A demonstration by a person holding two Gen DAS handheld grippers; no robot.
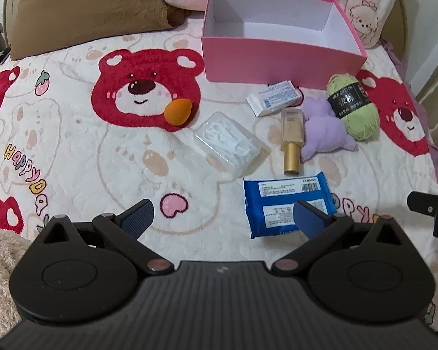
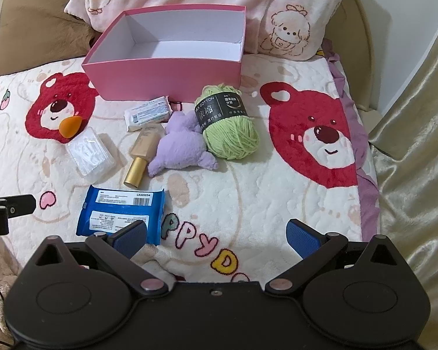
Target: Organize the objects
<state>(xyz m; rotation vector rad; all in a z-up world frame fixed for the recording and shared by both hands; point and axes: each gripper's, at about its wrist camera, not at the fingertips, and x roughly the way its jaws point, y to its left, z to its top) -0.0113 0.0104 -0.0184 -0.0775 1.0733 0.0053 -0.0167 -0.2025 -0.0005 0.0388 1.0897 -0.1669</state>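
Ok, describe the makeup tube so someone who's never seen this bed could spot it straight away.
Find the open pink box on the bear-print blanket. In front of it lies a cluster of small items; the makeup tube lies between the clear plastic case and the purple plush. It alone is slim, beige, with a gold cap.

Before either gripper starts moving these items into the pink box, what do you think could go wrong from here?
1. The foundation tube, purple plush and green yarn lie close together, apparently touching; a grasp on one may drag or nudge its neighbour.
2. The orange sponge is rounded and sits on soft bedding, so it may roll away or squirt out when pinched.
3. The blue wipes pack lies flat on the plush blanket; open fingers may catch fabric instead.
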